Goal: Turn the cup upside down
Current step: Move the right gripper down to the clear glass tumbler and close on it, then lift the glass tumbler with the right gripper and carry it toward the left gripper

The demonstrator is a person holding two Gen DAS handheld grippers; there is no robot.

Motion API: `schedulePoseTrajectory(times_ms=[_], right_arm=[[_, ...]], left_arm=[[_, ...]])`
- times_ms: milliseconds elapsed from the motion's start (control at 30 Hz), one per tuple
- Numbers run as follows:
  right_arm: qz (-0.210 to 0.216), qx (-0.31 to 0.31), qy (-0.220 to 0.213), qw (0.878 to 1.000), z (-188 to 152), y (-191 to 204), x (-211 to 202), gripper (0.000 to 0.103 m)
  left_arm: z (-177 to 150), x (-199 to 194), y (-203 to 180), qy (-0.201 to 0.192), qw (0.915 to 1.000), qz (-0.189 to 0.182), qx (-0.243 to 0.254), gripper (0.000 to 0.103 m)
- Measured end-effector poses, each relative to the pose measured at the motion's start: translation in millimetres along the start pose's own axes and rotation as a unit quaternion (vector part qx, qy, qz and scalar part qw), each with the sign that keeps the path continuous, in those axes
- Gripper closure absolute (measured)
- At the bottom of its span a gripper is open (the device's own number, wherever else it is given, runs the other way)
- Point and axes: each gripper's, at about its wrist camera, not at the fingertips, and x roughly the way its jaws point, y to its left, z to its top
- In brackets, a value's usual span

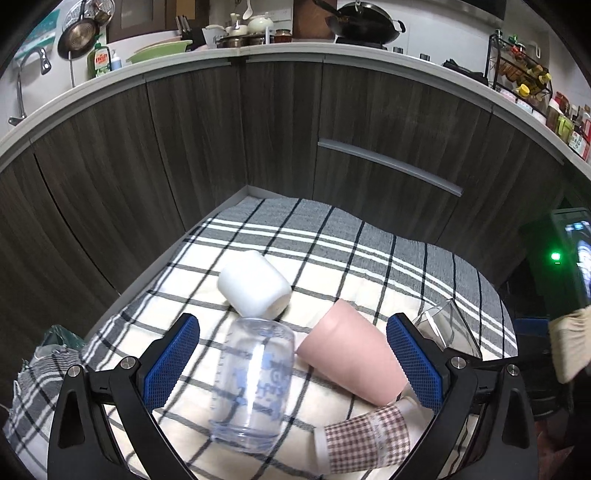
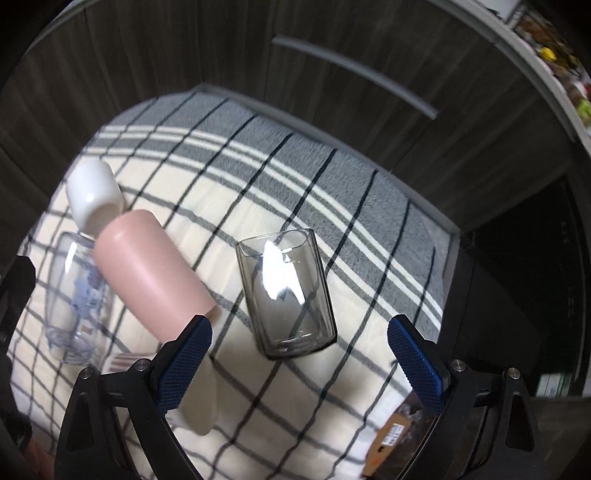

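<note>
Several cups lie on their sides on a plaid cloth (image 1: 332, 243). A clear glass with blue print (image 1: 251, 384) lies between the open fingers of my left gripper (image 1: 291, 365). A pink cup (image 1: 354, 354) lies to its right, a white cup (image 1: 255, 284) behind, and a checked paper cup (image 1: 365, 439) in front. In the right wrist view a smoky grey glass (image 2: 288, 291) lies on its side just ahead of my open, empty right gripper (image 2: 299, 365). The pink cup (image 2: 147, 273), white cup (image 2: 94, 194) and printed glass (image 2: 75, 295) lie to its left.
Dark wood cabinets (image 1: 221, 147) with a bar handle (image 1: 388, 166) stand behind the cloth. A counter above holds a wok (image 1: 365, 26), dishes and bottles. A bag (image 1: 55, 343) sits left of the table, a cardboard box (image 2: 391, 443) at its lower right.
</note>
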Motion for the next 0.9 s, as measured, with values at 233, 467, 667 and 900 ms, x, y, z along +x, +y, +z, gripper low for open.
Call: schedulePoseTrajectory(times_ms=[233, 467, 667, 900], right_arm=[[0.023, -0.027, 0.058, 0.998, 10.1, -7.5, 38.4, 0.013], [0.062, -0.028, 0.092, 0.993, 18.3, -13.7, 72.3, 0.024], [0.085, -0.021, 0.096, 0.992, 19.3, -14.5, 81.6, 0.033], [0.077, 0.008, 0.084, 0.993, 13.3, -17.7, 64.2, 0.034]], left_arm=[[-1.9, 20.6, -14.3, 0.011, 0.9999, 0.003, -0.002, 0.000], [-3.2, 37.8, -20.1, 0.021, 0.9997, 0.010, 0.001, 0.000], [-1.4, 42.2, -19.0, 0.019, 0.9997, 0.013, 0.004, 0.000], [2.8, 24.8, -12.4, 0.006, 0.9999, 0.007, 0.014, 0.000]])
